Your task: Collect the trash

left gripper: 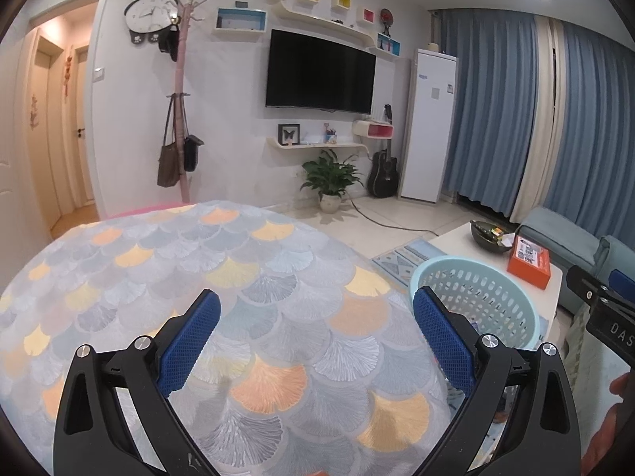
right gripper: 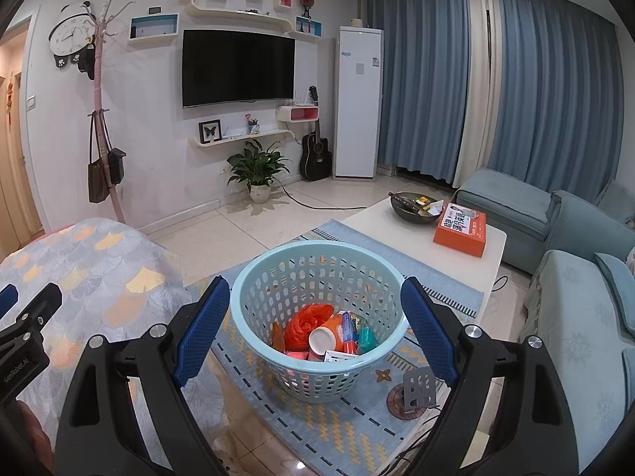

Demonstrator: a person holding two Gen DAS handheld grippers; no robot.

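A pale blue perforated basket (right gripper: 317,277) stands on the patterned rug, holding several pieces of trash (right gripper: 329,333): an orange plastic bag, a cup with a white lid, small boxes and wrappers. My right gripper (right gripper: 315,325) hovers above and just in front of it, open, nothing between its blue pads. My left gripper (left gripper: 317,337) is open over a table covered with a fan-patterned cloth (left gripper: 158,269), holding nothing. In the left wrist view the basket (left gripper: 476,297) shows past the right finger. The contents are partly hidden by the basket wall.
A white coffee table (right gripper: 468,261) behind the basket carries an orange box (right gripper: 460,230) and a dark bowl (right gripper: 412,208) of items. A blue-grey sofa (right gripper: 575,297) runs along the right. A small grey stand (right gripper: 420,388) sits on the rug near the basket.
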